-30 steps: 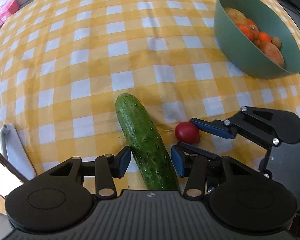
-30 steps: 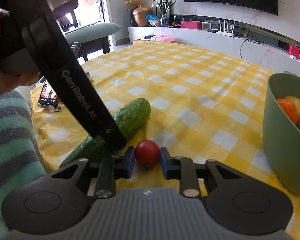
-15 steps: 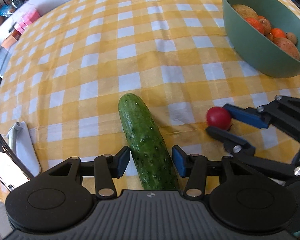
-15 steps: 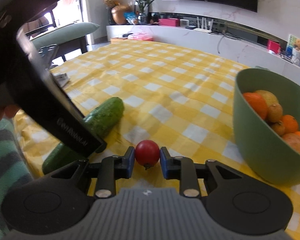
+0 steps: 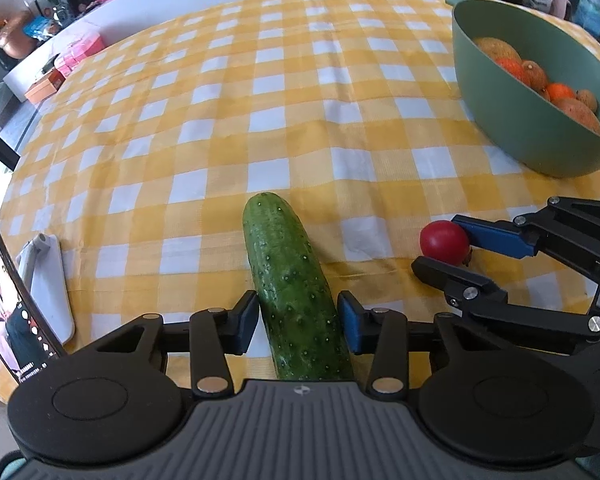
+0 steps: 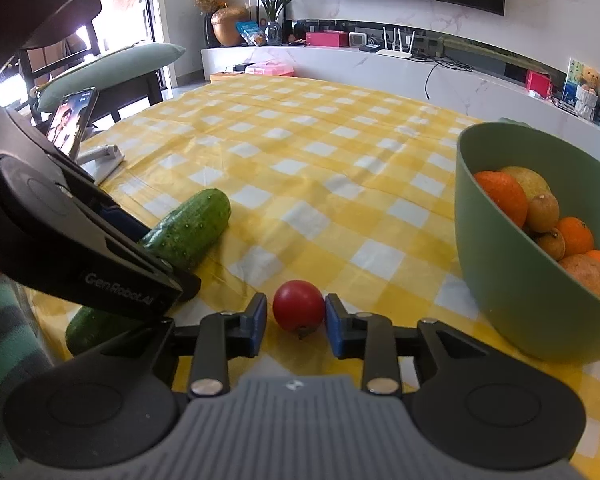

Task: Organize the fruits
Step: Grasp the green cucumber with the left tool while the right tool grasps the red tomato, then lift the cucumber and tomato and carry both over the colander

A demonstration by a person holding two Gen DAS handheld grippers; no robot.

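A large surface (image 5: 284, 92) under a yellow-and-white checked cloth filled both views, its middle and far half lying bare and open up to the curved far edge toward twelve o'clock. At about two o'clock in the left wrist view stood a deep sage-green plastic bowl (image 5: 512, 120) holding oranges and brownish fruits (image 5: 540, 80), close to the surface's right edge. A long, bumpy dark-green cucumber (image 5: 292, 280) lay near the six o'clock edge, pointing toward twelve. The left gripper (image 5: 298, 322) straddled its near half; the jaws were closing, the pad at the right about touching the skin and a sliver of a gap showing at the left pad. Its black arm carried the white lettering "GenRobot.AI" in the right wrist view. At nine o'clock a lit smartphone (image 5: 8, 292) leaned on a white stand (image 5: 48, 280) at the surface's left edge. A small round red tomato (image 6: 299, 305) rested on the cloth at three o'clock of the cucumber, well apart from the bowl. The right gripper (image 6: 296, 324) framed it; the jaws were opening, with narrow gaps on both sides of the tomato.
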